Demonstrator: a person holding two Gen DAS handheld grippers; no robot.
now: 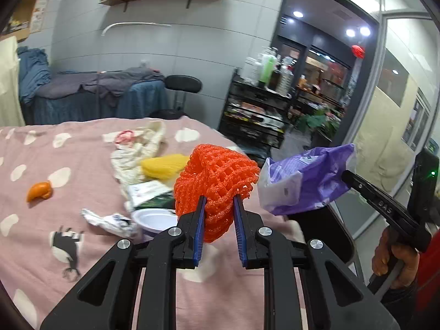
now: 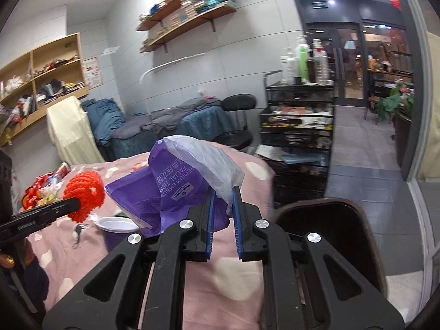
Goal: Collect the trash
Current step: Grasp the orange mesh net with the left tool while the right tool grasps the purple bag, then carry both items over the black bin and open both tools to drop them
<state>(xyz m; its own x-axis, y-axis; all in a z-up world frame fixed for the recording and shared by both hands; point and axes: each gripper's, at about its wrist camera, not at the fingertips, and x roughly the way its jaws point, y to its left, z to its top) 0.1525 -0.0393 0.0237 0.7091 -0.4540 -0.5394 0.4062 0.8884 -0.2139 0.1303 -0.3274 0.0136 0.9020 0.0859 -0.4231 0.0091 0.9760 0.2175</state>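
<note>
Left wrist view: the left gripper (image 1: 218, 206) fingers clamp an orange foam net (image 1: 217, 181) above the bed (image 1: 41, 165); the right gripper (image 2: 223, 200) fingers pinch a purple tissue wrapper (image 2: 176, 184).

left gripper (image 1: 219, 199) raised, jaws clamped, right gripper (image 2: 223, 191) alongside, likewise clamped

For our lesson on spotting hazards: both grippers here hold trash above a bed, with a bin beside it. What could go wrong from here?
1. The left gripper pinches only the lower edge of the orange foam net; it could slip free.
2. The purple tissue wrapper in the right gripper hangs over the bed, not the dark bin; released now, it likely misses.
3. Lowering either arm could tip the purple cup beneath.
</note>
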